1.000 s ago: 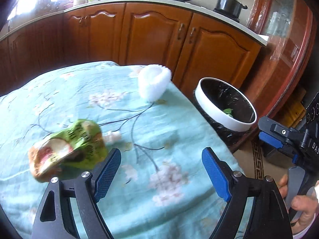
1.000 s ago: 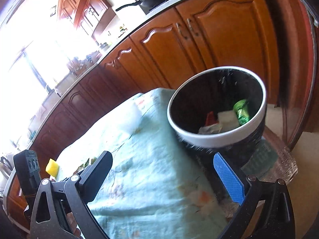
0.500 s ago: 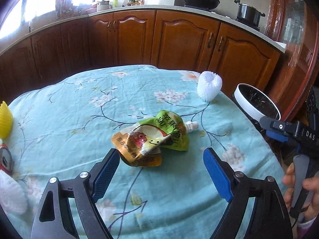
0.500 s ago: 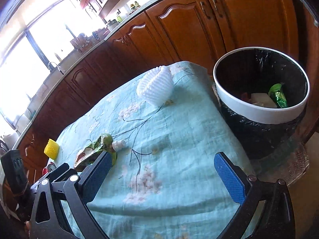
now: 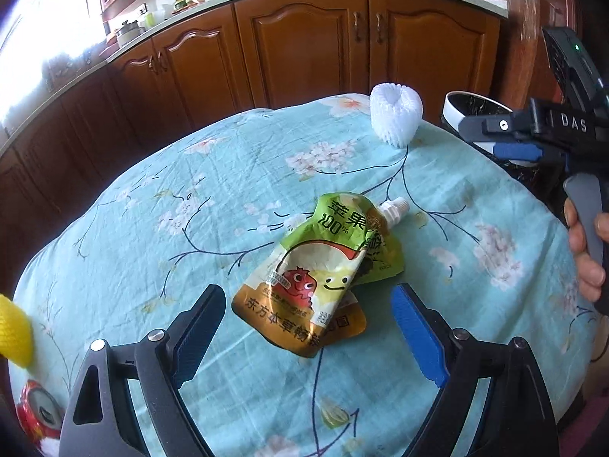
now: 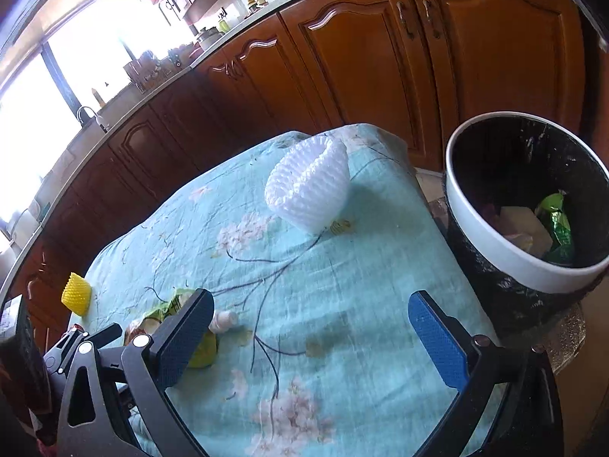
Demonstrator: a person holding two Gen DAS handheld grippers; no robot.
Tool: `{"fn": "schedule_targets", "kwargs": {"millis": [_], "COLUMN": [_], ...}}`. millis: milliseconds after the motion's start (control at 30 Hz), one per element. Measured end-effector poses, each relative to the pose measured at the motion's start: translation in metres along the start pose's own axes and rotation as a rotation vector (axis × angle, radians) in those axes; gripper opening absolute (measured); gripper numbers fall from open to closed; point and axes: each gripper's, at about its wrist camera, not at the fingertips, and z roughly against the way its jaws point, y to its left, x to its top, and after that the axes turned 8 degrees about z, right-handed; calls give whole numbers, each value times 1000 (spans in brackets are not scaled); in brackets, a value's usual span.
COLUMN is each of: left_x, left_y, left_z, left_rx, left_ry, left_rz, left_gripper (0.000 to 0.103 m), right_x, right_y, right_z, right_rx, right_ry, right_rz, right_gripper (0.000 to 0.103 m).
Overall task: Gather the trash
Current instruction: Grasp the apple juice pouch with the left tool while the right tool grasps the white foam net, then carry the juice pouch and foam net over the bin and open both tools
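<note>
A green and orange juice pouch [image 5: 323, 274] with a white spout lies flat on the flowered blue tablecloth [image 5: 190, 209]. My left gripper [image 5: 308, 327] hovers just before its near end, jaws wide and still opening, the pads clear of the pouch. My right gripper [image 6: 308, 327] is open over bare cloth, with the pouch [image 6: 171, 312] partly hidden behind its left finger. A white foam fruit net [image 6: 308, 190] [image 5: 396, 114] stands near the table's far right edge. The white-rimmed bin [image 6: 525, 205] with a black liner holds trash beside the table on the right.
A yellow foam net [image 5: 15, 331] [image 6: 76, 291] and a crushed red can [image 5: 38, 415] lie at the table's left side. Wooden kitchen cabinets [image 5: 312, 45] stand close behind the table. A hand [image 5: 586, 243] holds the right gripper's handle at the table's right edge.
Both grippers swung left, away from the bin and over the table. The pouch now sits centred in front of my left gripper, closer than before. The yellow net and red can came into view.
</note>
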Motion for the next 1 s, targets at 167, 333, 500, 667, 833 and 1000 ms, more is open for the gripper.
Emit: {"fn": "schedule_targets", "kwargs": {"millis": [167,333,500,667,833,1000], "left_x": [14,17,19,16,6,8], "left_y": [7,2,-8,-19,-17,-29], "left_z": [-31,-49,-59,-57,-46,-43], "left_rx": [-20,-2,-48,-60,-89,-5], "left_ry": [63,76,88,94,119,117], "left_rz": [-15,-7,4,37,189,140], "left_gripper": [89,81,69,63,66,71], "right_x": [27,42,42,38,24,5], "right_y": [-3,-18,-36,-30,-25,-22], "right_z": [-21,-52,-68,-50,-23,-2], "right_rx": [-12,-29,56,66,118,155], "right_ry": [-19,3,8,-30,-32,-9], "right_rz": [-16,-61,-135,-93,-58,-17], "right_gripper": [102,100,60,26,24,24]}}
